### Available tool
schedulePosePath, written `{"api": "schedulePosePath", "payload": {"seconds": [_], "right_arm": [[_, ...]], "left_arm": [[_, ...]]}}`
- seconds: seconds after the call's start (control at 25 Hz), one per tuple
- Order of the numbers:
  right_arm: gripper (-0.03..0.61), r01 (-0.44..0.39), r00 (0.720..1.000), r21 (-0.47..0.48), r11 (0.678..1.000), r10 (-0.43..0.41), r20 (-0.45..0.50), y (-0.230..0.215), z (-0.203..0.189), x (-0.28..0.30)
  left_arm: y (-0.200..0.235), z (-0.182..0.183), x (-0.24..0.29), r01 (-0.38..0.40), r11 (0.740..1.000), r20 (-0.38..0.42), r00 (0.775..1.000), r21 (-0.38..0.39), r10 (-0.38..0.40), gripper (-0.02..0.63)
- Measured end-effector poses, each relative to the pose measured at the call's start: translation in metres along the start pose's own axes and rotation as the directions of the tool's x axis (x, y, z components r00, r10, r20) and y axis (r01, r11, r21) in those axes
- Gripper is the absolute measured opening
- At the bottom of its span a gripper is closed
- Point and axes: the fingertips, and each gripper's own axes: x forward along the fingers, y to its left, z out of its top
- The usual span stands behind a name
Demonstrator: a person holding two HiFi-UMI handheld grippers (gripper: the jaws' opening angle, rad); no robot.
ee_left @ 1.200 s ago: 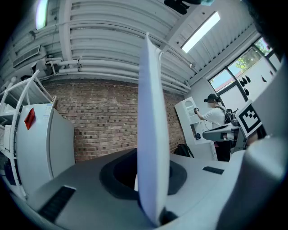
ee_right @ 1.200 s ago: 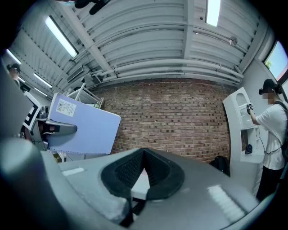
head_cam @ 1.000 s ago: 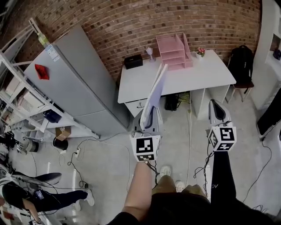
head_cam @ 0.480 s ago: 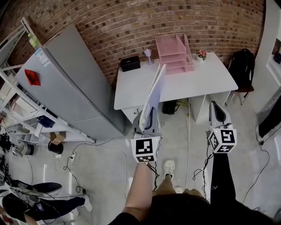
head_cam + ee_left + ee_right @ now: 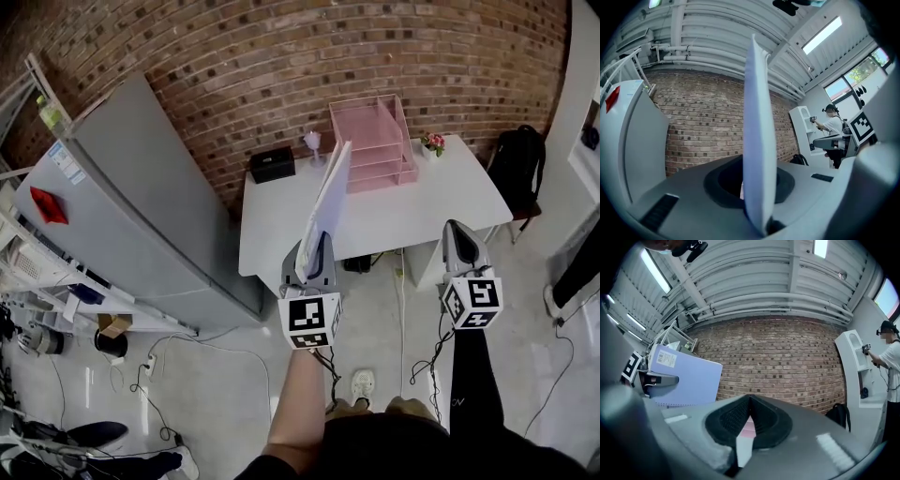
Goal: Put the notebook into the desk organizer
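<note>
A thin pale blue notebook (image 5: 326, 208) stands upright on edge, and my left gripper (image 5: 313, 251) is shut on its lower edge. In the left gripper view the notebook (image 5: 759, 140) rises edge-on between the jaws. From the right gripper view its cover (image 5: 689, 376) shows with a barcode label, beside the left gripper (image 5: 651, 379). The pink tiered desk organizer (image 5: 373, 141) stands at the back of the white desk (image 5: 277, 220), ahead of both grippers. My right gripper (image 5: 460, 232) hangs to the right over the desk's front edge, shut with nothing in it.
On the desk are a black box (image 5: 272, 164), a small glass (image 5: 312, 142) and a flower pot (image 5: 433, 143). A tall grey cabinet (image 5: 141, 197) stands left of the desk, a black backpack (image 5: 521, 155) on a chair to its right. Cables trail on the floor. A person (image 5: 891, 357) stands at far right.
The desk and organizer have come nearer in the head view as the person steps forward. Both grippers keep their pose, and the notebook stays held in the left one.
</note>
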Motion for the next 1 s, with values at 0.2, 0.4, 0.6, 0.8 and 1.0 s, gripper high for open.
{"api": "schedulePosePath", "payload": {"seconds": [0.2,0.4,0.6,0.8,1.0], "right_arm": [[0.000,0.013,1.000,-0.001,1.000,-0.013,0.017,-0.001,0.002,0.048],[0.000,0.022,0.999,0.004,1.000,-0.022,0.026,-0.008,0.000,0.083],[0.000,0.023,1.000,0.010,1.000,-0.023,0.005,-0.015,-0.012,0.107],[0.000,0.020,1.000,0.012,1.000,-0.021,0.009,-0.032,-0.016,0.135],[0.000,0.016,1.000,0.035,0.999,-0.017,0.026,-0.061,-0.025,0.172]], "left_arm": [[0.028,0.004,0.046,0.013,1.000,0.020,1.000,-0.004,-0.013,0.035],[0.042,0.006,0.082,0.024,1.000,0.032,0.999,-0.003,-0.024,0.035],[0.048,0.001,0.110,0.034,0.999,0.022,0.999,-0.005,-0.034,0.035],[0.049,-0.001,0.143,0.031,0.999,0.025,0.999,-0.012,-0.031,0.035],[0.045,-0.005,0.187,0.023,1.000,0.028,0.999,0.001,-0.023,0.035]]}}
